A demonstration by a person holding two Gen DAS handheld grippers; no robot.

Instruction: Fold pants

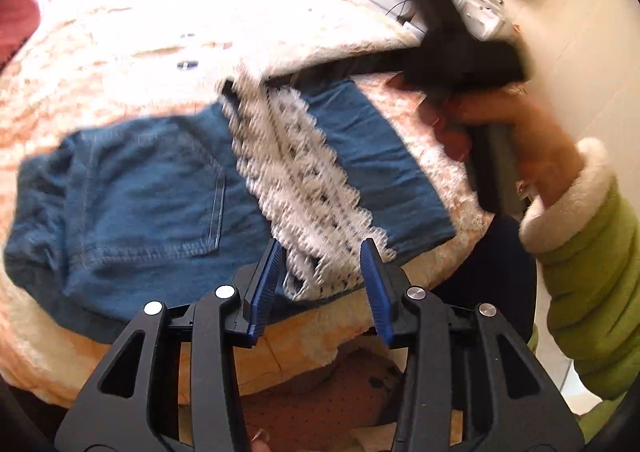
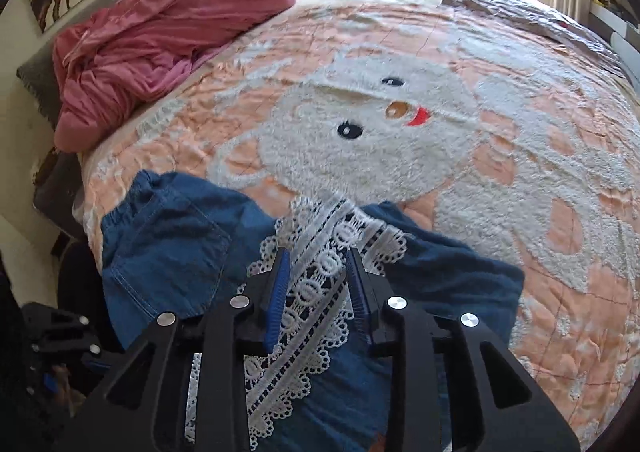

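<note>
Blue pants [image 2: 168, 252] with white lace trim [image 2: 316, 292] lie folded on a bed [image 2: 520, 155]. Left gripper [image 1: 322, 276] and right gripper [image 2: 318, 284] hover above, fingers released, holding nothing.

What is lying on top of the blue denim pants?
A white lace trim lies diagonally across the blue denim pants, which rest on the peach plush bedspread. The denim beneath the lace is mostly covered.
</note>
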